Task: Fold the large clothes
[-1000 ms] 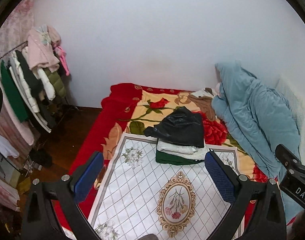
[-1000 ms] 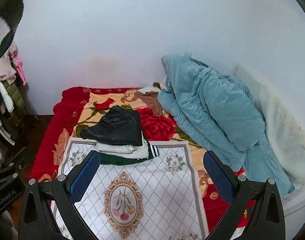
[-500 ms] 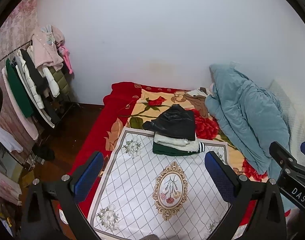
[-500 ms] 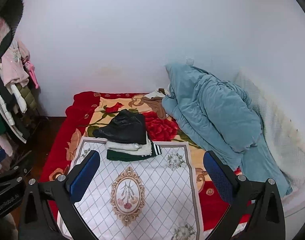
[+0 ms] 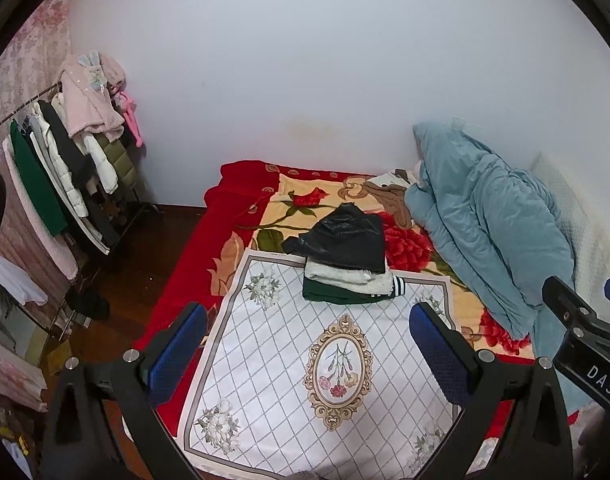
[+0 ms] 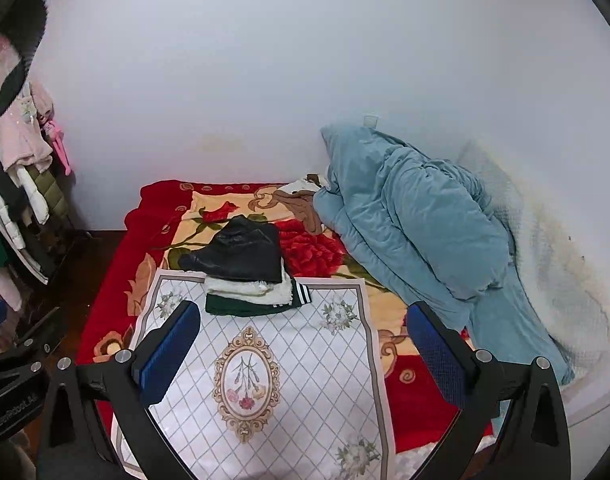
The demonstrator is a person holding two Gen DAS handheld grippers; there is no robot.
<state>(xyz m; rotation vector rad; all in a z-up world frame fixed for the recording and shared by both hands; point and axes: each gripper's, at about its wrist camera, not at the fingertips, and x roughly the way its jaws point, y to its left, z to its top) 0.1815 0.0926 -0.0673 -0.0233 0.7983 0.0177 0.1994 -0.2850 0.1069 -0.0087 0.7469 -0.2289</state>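
Left tool (image 5: pixel 307 354), right tool (image 6: pixel 301 350): jaws wide, empty, above bed (image 5: pixel 233 216). Folded stack (image 5: pixel 347 264) done; between garments. Next: fetch unfolded item.

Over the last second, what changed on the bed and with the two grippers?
Both grippers pulled back and up from the bed: the folded stack and the white patterned mat now look smaller and farther off in both wrist views, with more floor and clothes rack showing. Nothing was grasped or released; the left gripper and right gripper stayed open and empty. The stack, mat and blue quilt did not shift.
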